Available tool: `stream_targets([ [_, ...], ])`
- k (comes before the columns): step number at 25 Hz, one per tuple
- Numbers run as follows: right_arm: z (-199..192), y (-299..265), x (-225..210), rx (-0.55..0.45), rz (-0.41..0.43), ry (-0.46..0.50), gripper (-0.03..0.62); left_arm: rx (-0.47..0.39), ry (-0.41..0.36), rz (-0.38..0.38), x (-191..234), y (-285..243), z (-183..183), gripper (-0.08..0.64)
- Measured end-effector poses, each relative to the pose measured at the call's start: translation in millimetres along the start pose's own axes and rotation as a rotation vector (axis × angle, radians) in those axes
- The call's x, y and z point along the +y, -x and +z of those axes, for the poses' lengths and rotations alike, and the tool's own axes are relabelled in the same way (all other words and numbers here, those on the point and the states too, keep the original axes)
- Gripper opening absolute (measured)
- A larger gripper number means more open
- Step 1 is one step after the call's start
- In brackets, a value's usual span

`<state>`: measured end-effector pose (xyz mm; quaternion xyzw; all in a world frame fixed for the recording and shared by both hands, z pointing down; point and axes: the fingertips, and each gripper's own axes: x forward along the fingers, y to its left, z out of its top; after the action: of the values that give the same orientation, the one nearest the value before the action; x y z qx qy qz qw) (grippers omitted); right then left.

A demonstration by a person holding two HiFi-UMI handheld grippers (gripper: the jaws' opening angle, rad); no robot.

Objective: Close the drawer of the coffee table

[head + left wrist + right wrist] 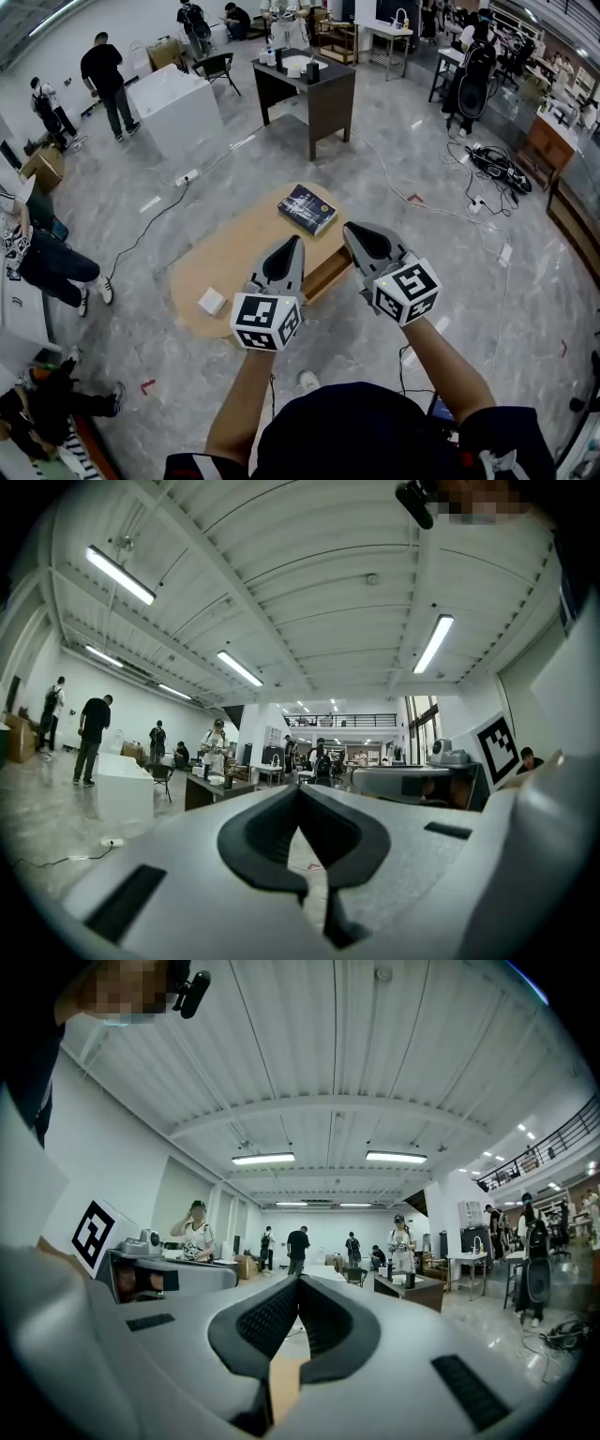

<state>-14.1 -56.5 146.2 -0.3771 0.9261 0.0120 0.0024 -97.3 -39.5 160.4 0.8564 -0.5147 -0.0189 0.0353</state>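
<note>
Below, drawer (326, 274) ajar at table (225, 267) edge.

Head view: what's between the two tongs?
The open drawer, lower down, shows in the gap between left tongs and right tongs; head view only.

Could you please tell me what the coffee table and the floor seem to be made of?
Coffee table: likely wood or wood veneer, matte; the light-tan top is even and shows no glare. Floor: polished stone or stone-look tile; it has grey veining and soft reflections.
</note>
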Motion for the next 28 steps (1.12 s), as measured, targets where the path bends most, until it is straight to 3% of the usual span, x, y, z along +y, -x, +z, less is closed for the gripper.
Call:
stream_targets([
  [15,-26.3,-37.8,21.1,0.032,-0.063,-0.022,0.011,0.024,0.024,-0.06,46.5,1.5,-19.3,-0.003],
  [28,-56.5,-30.9,8.5,0.088,-0.116,-0.059,0.011,0.057,0.07,-0.088,50.1,-3.5,-39.4,-0.003],
])
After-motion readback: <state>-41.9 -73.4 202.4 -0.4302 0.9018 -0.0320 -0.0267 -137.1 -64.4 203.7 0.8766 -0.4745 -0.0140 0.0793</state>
